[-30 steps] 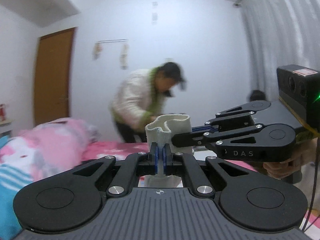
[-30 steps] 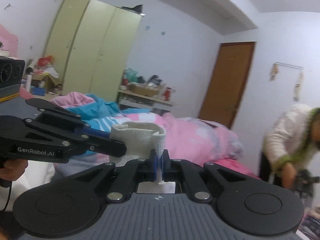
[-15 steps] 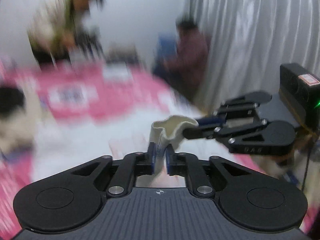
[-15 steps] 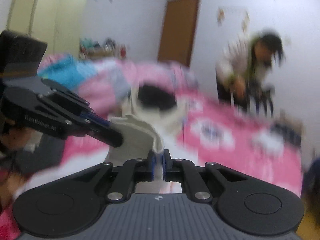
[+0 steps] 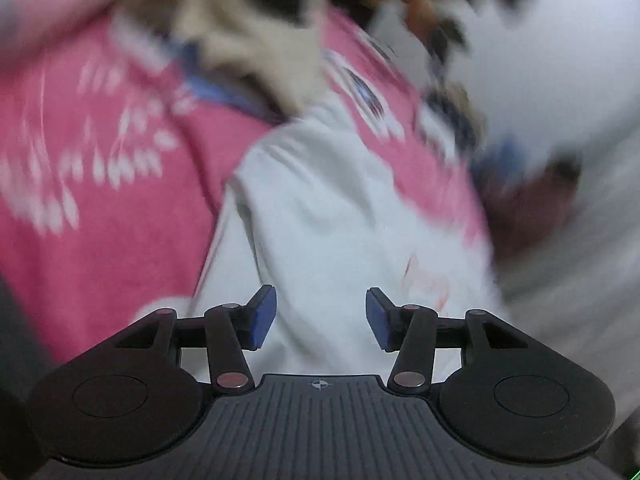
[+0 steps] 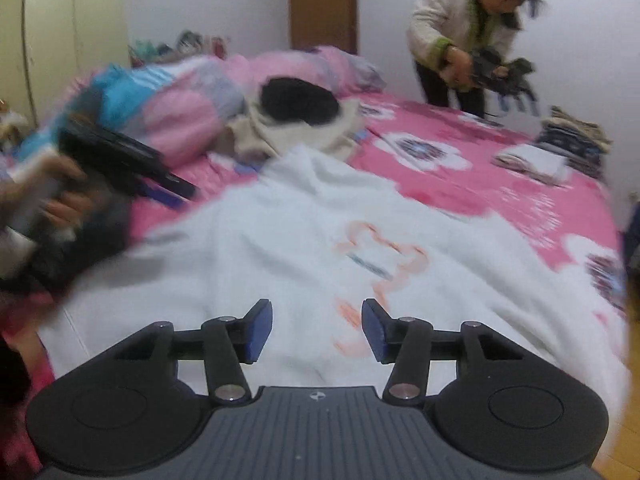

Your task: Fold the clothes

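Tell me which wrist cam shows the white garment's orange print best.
Right wrist. The white garment lies spread on the pink bedsheet, orange print mid-frame and fairly sharp. Left wrist shows the garment motion-blurred, only a faint print patch.

A pink bed (image 6: pixel 460 136) carries a rolled duvet (image 6: pixel 176 108); behind stand a door (image 6: pixel 322 4), a wardrobe (image 6: pixel 68 40) and a person (image 6: pixel 452 28).

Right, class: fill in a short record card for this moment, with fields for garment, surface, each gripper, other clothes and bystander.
garment: white garment spread flat, pink print on it
surface: pink bedsheet
left gripper: jaws opening, nothing between them
right gripper: jaws opening, nothing between them
other clothes: black and beige pile beyond the garment
bystander: person in a white jacket at the far side of the bed
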{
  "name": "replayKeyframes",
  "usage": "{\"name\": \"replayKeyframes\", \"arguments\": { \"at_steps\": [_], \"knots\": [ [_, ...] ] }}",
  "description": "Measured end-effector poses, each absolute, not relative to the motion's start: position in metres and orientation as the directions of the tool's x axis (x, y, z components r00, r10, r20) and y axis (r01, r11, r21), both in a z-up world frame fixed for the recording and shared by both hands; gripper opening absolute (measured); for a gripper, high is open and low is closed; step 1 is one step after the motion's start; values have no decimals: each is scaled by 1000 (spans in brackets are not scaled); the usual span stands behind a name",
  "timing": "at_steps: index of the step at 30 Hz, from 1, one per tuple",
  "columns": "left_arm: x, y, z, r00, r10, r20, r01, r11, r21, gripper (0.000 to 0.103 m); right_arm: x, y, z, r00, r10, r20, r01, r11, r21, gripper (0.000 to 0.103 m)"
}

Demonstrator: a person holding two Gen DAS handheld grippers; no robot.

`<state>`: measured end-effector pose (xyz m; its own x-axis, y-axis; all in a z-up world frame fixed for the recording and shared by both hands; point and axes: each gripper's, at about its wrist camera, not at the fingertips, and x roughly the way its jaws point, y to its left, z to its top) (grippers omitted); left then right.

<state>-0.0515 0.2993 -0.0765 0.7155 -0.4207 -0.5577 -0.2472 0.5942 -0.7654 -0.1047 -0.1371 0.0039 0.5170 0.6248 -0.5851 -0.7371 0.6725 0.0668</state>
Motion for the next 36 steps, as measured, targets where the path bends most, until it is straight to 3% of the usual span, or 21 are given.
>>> {"name": "replayKeyframes", "arguments": {
  "at_steps": [4,7,8,10,14,17,19,21,25,27,29,36],
  "knots": [
    [-26,323,-121,757,-439,-483,-337,372,-865,48,-83,-84,-21,489,621,-613,-751,656,66,53],
    [-14,332,-137,770,-427,-474,-368,309,-877,35,-74,-77,-53,439,577,-689,-715,689,121,53],
    [-14,335,-138,760,-429,-488,-388,303,-870,26,-73,-80,-66,400,544,-737,-693,706,145,51],
    [-16,340,-136,733,-438,-521,-421,310,-852,25,-81,-91,-83,382,497,-779,-672,728,135,50],
    [-40,324,-72,733,-244,-635,-407,591,-697,23,-103,-109,-71,409,475,-779,-658,745,108,50],
    [-49,304,-21,855,-75,-512,-265,787,-557,20,-104,-108,-50,420,488,-765,-651,749,121,51],
    [-18,288,-11,846,-122,-519,-162,868,-469,20,-102,-103,-38,452,528,-719,-663,738,125,52],
    [26,269,-22,783,-190,-592,-95,905,-415,18,-92,-91,-39,462,556,-691,-675,726,133,53],
    [85,233,-61,720,-109,-685,-8,986,-166,11,-70,-73,-63,457,559,-692,-669,729,147,53],
    [108,235,-75,705,-122,-698,-1,985,-172,8,-61,-73,-84,433,525,-733,-637,753,164,52],
    [123,237,-82,699,-137,-702,6,983,-186,6,-67,-78,-90,451,539,-711,-644,748,160,52],
    [106,226,-57,715,-144,-684,61,988,-144,5,-88,-81,-88,478,514,-712,-653,750,103,52]
  ]
}}
